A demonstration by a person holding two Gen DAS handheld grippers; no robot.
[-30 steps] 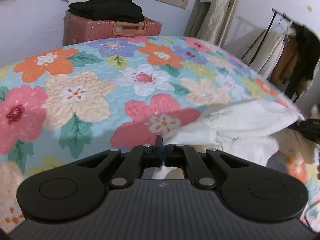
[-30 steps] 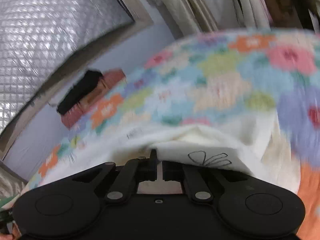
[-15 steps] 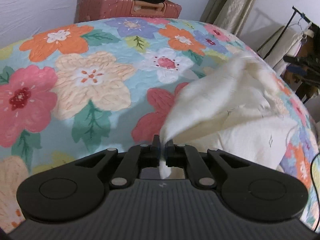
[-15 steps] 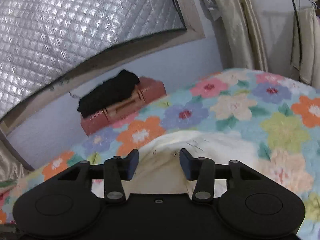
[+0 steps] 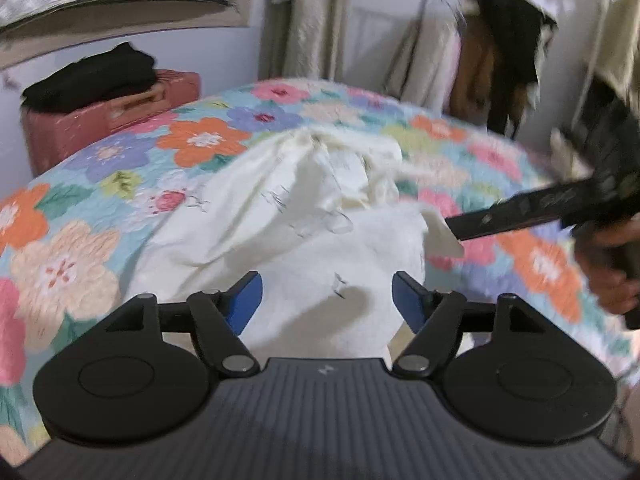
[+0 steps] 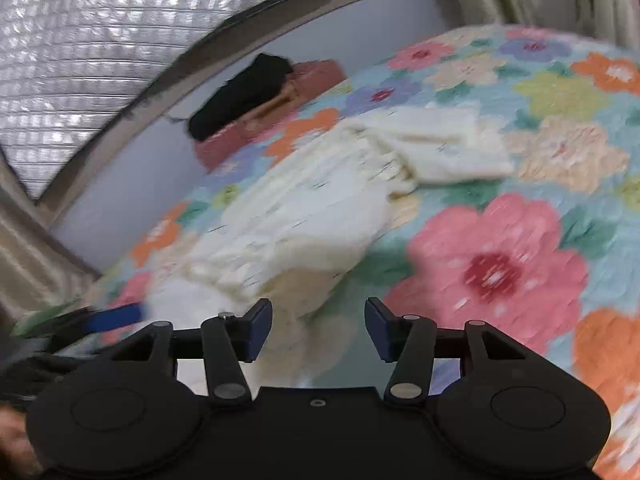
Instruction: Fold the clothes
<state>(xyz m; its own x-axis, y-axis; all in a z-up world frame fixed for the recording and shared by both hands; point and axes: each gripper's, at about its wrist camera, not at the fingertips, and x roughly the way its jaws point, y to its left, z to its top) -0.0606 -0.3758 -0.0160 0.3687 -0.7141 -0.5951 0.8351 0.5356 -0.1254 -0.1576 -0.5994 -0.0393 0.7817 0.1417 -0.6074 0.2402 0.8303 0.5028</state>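
Observation:
A cream-white garment (image 5: 304, 224) with small black line drawings lies crumpled and partly folded on the floral bedspread (image 5: 72, 256). My left gripper (image 5: 327, 300) is open and empty just above its near edge. The garment also shows in the right wrist view (image 6: 320, 208), stretching from the far middle to the near left. My right gripper (image 6: 318, 330) is open and empty over its near end. The right gripper also shows in the left wrist view (image 5: 520, 212) at the right, near a corner of the cloth.
A pink suitcase (image 5: 100, 120) with folded black clothes (image 5: 92, 76) on top stands beyond the bed by the wall. A clothes rack (image 5: 492, 60) with hanging garments is at the back right. Curtains (image 5: 304, 20) hang behind the bed.
My left gripper has let go of the garment and opened. The right gripper opened half a second earlier and stays open. The garment has dropped onto the bed.

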